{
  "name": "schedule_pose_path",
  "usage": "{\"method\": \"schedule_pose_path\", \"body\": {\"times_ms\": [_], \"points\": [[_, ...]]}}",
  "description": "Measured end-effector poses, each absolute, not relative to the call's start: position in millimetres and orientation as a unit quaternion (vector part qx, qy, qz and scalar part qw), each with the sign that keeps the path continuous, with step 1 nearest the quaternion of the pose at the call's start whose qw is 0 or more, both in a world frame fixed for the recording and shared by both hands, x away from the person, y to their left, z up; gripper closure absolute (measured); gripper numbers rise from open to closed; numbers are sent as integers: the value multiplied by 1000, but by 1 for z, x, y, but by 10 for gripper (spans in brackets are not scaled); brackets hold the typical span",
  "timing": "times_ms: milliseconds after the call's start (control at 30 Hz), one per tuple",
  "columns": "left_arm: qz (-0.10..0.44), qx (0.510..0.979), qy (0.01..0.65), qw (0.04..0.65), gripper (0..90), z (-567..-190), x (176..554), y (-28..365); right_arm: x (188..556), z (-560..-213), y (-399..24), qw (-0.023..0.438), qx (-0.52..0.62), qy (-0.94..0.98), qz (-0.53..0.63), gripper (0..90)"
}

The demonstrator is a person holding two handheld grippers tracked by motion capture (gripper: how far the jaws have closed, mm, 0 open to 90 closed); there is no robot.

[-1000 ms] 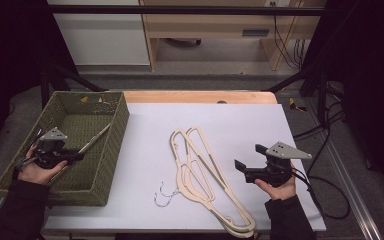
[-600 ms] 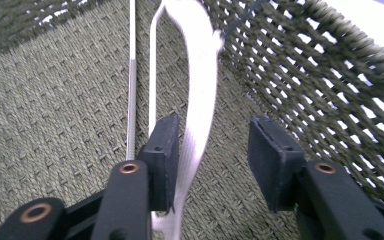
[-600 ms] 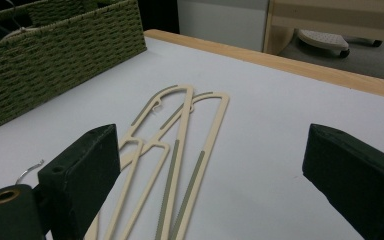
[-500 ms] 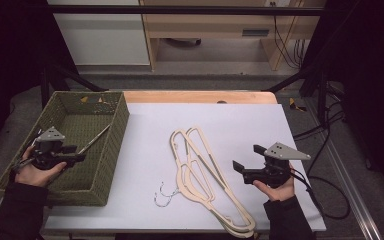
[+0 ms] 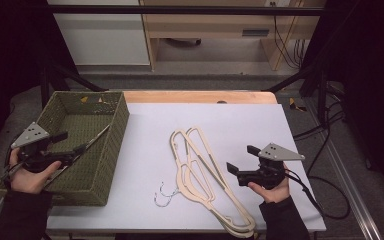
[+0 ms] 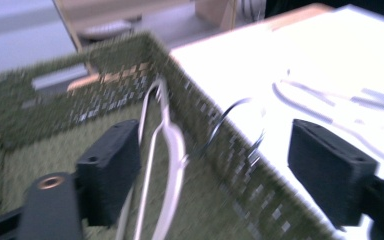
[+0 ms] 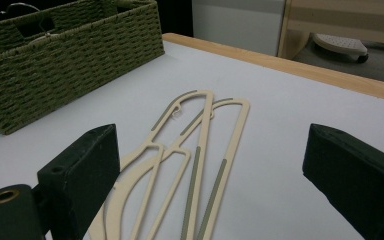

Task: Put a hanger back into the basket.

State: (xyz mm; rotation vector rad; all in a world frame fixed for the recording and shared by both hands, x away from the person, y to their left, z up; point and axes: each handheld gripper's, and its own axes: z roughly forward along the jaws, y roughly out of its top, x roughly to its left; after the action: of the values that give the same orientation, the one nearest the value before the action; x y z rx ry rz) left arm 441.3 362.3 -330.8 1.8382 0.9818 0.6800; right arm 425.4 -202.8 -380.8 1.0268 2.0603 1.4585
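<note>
This looks like a lab set up for recording. A white tabletop [image 5: 260, 125] sits inside a dark metal frame [image 5: 180, 9], with black surroundings at the left and right of the frame. Loose cables [image 5: 325, 130] run over the floor at right. At the top stand a white cabinet [image 5: 105, 35] and a wooden shelf [image 5: 205, 30].

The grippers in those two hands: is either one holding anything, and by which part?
Neither. The left gripper has just been opening around a hanger in the basket; the right gripper is open.
</note>
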Motion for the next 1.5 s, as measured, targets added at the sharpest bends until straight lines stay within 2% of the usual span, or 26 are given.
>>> {"method": "schedule_pose_path", "body": {"times_ms": [233,633,1233,1500], "points": [[277,721,378,510,86,-322,431,339,426,-381,-203,203,372,737,527,83],[254,706,336,570,57,-325,414,284,426,-381,-208,203,378,728,535,81],[197,756,297,549,70,-362,421,216,421,-385,-215,199,386,724,536,82],[169,789,282,520,115,-385,421,188,416,-389,-211,191,383,730,533,82]]}}
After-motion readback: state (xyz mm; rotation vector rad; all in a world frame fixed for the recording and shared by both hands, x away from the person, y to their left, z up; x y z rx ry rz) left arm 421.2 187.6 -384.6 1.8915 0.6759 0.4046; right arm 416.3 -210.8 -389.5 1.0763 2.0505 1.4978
